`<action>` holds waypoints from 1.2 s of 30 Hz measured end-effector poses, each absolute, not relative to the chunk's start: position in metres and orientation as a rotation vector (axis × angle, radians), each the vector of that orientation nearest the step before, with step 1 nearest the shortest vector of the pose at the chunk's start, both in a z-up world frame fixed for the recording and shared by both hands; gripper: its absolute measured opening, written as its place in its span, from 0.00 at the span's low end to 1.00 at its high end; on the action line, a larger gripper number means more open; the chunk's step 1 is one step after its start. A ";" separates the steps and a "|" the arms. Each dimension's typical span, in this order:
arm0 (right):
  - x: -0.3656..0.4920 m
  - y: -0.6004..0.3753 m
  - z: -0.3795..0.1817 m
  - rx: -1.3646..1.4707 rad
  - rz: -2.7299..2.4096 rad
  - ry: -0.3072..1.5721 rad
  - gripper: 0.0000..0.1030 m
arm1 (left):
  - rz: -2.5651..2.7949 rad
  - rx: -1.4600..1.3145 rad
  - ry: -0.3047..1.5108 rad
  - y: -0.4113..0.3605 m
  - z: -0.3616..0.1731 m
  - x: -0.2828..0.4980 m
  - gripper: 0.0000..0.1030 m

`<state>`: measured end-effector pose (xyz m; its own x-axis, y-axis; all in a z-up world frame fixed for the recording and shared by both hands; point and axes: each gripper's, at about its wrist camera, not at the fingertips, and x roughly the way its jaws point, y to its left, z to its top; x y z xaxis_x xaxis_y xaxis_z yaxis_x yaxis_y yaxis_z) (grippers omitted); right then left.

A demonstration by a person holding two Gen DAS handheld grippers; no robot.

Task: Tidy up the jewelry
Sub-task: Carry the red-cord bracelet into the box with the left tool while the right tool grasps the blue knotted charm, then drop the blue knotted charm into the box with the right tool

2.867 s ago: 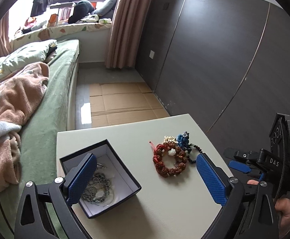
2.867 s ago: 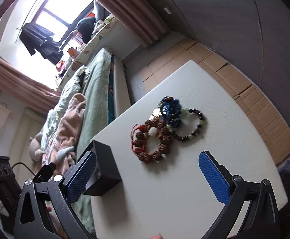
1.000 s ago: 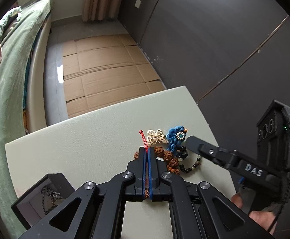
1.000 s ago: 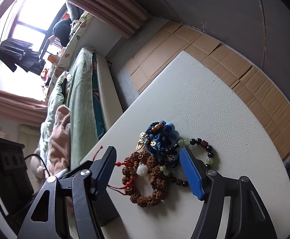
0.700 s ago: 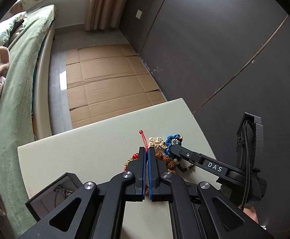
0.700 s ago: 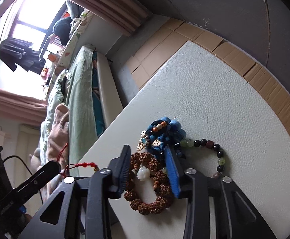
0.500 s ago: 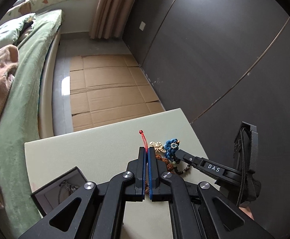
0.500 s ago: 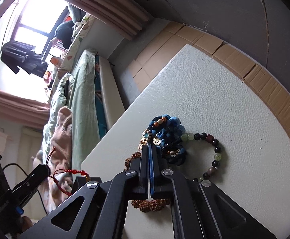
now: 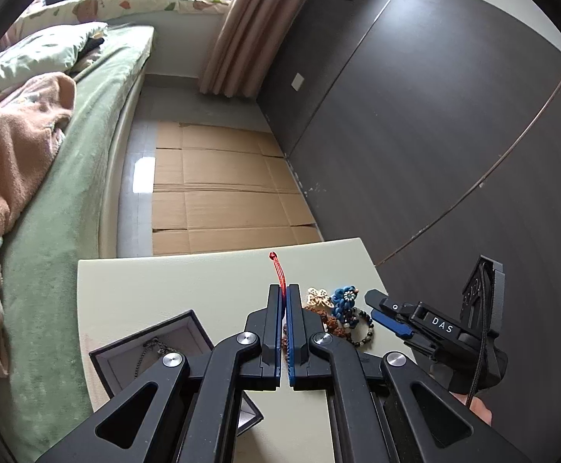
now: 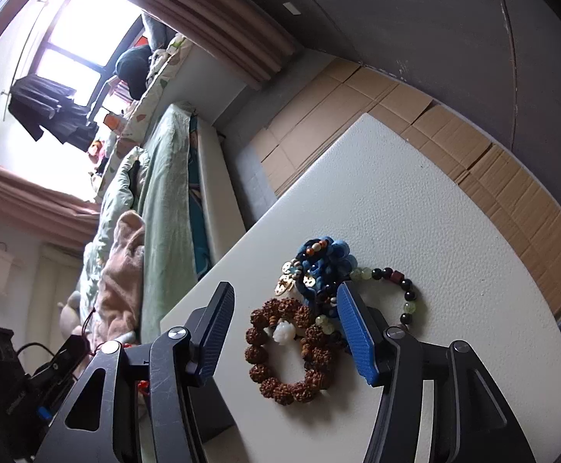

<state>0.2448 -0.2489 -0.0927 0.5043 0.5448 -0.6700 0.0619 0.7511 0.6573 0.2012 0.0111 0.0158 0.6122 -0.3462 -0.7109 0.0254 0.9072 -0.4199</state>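
Pinching a red cord (image 9: 277, 270) tight in the left gripper (image 9: 284, 301), mid-frame. Hanging spread wide around the brown bead bracelet (image 10: 288, 347) lower centre with the right gripper (image 10: 286, 332), probably not touching it. Sitting lower left: black box (image 9: 141, 351) with a chain inside.

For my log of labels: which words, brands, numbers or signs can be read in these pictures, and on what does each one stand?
"DAS": white letters on the black body of the right tongs, seen from the left wrist view.
Nothing else is readable in either view; the jewelry box shows no lettering.
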 end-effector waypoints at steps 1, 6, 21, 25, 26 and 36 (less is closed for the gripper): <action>0.246 -0.247 -0.091 0.679 0.328 1.010 0.55 | -0.214 -0.402 0.884 0.015 0.016 0.200 0.01; 0.254 -0.235 -0.098 0.641 0.311 1.038 0.52 | -0.175 -0.436 0.827 0.032 0.020 0.188 0.01; 0.262 -0.236 -0.112 0.630 0.231 1.047 0.10 | -0.156 -0.485 0.803 0.060 -0.008 0.171 0.01; 0.249 -0.235 -0.087 0.633 0.271 0.978 0.10 | -0.139 -0.515 0.825 0.071 -0.016 0.164 0.01; 0.245 -0.234 -0.080 0.632 0.287 0.958 0.10 | -0.138 -0.522 0.827 0.073 -0.017 0.163 0.01; 0.215 -0.196 -0.040 0.609 0.498 0.840 0.10 | -0.104 -0.582 0.853 0.082 -0.023 0.149 0.90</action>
